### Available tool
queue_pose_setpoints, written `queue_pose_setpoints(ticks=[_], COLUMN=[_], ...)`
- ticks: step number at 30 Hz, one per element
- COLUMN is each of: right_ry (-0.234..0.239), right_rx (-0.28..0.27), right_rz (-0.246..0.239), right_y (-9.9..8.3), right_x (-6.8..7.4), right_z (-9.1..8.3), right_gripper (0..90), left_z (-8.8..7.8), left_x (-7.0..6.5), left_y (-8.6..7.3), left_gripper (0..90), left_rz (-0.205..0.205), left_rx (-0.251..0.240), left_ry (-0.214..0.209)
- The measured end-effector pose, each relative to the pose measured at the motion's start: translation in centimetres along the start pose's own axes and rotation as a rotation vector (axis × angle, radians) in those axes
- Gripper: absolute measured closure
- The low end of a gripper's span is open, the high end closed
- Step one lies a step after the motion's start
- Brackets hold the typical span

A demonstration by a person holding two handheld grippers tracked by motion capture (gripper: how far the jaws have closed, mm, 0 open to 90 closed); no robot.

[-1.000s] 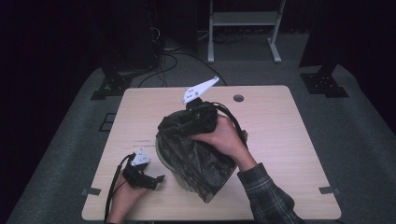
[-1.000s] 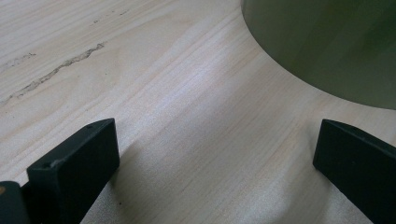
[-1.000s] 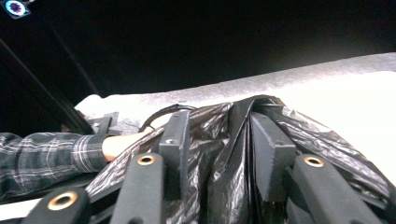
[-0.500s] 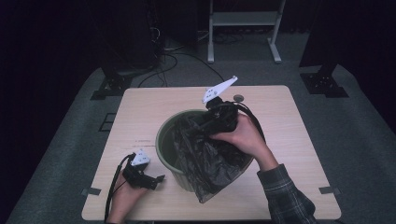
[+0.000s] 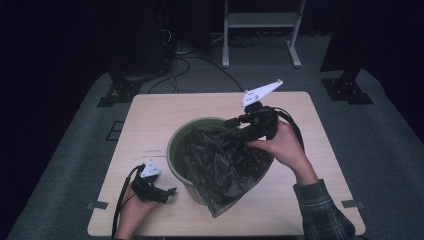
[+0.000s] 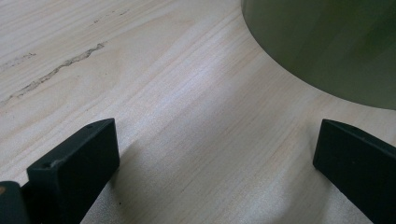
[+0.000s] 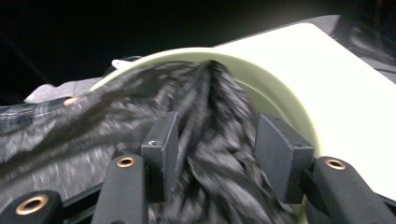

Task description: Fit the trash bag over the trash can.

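Observation:
A green bin (image 5: 174, 145) stands mid-table with a black bag (image 5: 225, 167) draped over its right side and front. My right gripper (image 5: 234, 127) is at the bin's far right rim. In the right gripper view its jaws (image 7: 217, 140) stand fairly wide around a taut bunch of the bag (image 7: 215, 102), with the bin rim (image 7: 266, 79) beyond. They have just been opening, and the bag still fills the gap. My left gripper (image 5: 169, 192) rests on the table by the bin's near left. It is open (image 6: 215, 154) with bare wood between the jaws, and the bin wall (image 6: 327, 42) is ahead.
The wooden table (image 5: 150, 120) has bare room to the left, back and right of the bin. A small dark disc (image 5: 258, 104) lies near the far edge. Cables (image 5: 120, 210) trail from the left gripper over the near edge.
My right gripper has moved right and toward the back, dragging the bag with it. The bin's left rim and inside are now uncovered. The left gripper has stayed put.

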State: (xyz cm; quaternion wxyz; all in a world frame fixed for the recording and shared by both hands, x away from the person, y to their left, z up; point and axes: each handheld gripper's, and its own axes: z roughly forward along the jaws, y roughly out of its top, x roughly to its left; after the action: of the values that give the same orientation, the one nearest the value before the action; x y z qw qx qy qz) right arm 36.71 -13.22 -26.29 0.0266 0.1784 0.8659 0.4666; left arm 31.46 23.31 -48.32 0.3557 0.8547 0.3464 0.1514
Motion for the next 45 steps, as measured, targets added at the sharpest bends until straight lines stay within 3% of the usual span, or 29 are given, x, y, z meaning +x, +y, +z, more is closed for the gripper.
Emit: queue_pose_setpoints(ticks=[2, 6, 15, 17, 20, 22, 23, 24, 25, 28, 33, 35, 36, 37, 45], right_ry=[-0.026, -0.034, -0.047, -0.034, -0.016, -0.006, 0.004, 0.010, 0.016, 0.000, -0.053, -0.100, -0.100, -0.117, -0.147], right_rx=[-0.006, -0.013, -0.022, -0.052, -0.055, -0.040, -0.025, -0.025, -0.026, -0.039, -0.067, -0.078, -0.078, -0.076, -0.061], right_rz=[0.016, 0.035, 0.055, 0.089, 0.105, 0.119, 0.110, 0.102, 0.094, 0.067, 0.053, 0.055, 0.055, 0.065, 0.081], right_y=[-0.9, -2.1, -4.9, -6.0, -6.6, -6.9, -7.1, -7.2, -7.2, -6.9, -5.8, -4.6, -4.6, -3.8, -1.5], right_x=[-0.6, -0.9, -0.3, -0.3, -0.3, -0.3, -0.3, -0.3, -0.3, -0.3, -1.3, -2.7, -2.7, -3.7, -6.0], right_z=[-1.2, -2.3, -4.0, -4.8, -5.0, -4.8, -4.5, -4.4, -4.3, -4.1, -3.6, -2.8, -2.8, -2.1, 0.3], right_gripper=[48.6, 48.7, 49.1, 48.9, 50.2, 55.2, 68.6, 74.2, 81.2, 89.2, 89.7, 89.7, 89.7, 89.7, 89.7], left_z=[0.0, 0.0, 0.0, 0.0, 0.0, 0.0, 0.0, 0.0, 0.0, 0.0, 0.0, 0.0, 0.0, 0.0, 0.0], left_x=[0.0, 0.0, 0.0, 0.0, 0.0, 0.0, 0.0, 0.0, 0.0, 0.0, 0.0, 0.0, 0.0, 0.0, 0.0], left_y=[0.0, 0.0, 0.0, 0.0, 0.0, 0.0, 0.0, 0.0, 0.0, 0.0, 0.0, 0.0, 0.0, 0.0, 0.0], left_gripper=[0.0, 0.0, 0.0, 0.0, 0.0, 0.0, 0.0, 0.0, 0.0, 0.0, 0.0, 0.0, 0.0, 0.0, 0.0], left_rz=[0.000, 0.000, -0.002, -0.002, -0.002, -0.002, -0.003, -0.003, -0.003, -0.002, -0.002, -0.003, -0.003, -0.003, -0.003], left_rx=[0.000, 0.000, 0.000, 0.000, 0.000, 0.000, 0.000, 0.000, 0.000, 0.000, 0.000, -0.001, -0.001, 0.000, 0.000], left_ry=[0.000, 0.000, 0.001, 0.001, 0.001, 0.001, 0.002, 0.002, 0.002, 0.002, 0.002, 0.001, 0.001, 0.001, 0.001])
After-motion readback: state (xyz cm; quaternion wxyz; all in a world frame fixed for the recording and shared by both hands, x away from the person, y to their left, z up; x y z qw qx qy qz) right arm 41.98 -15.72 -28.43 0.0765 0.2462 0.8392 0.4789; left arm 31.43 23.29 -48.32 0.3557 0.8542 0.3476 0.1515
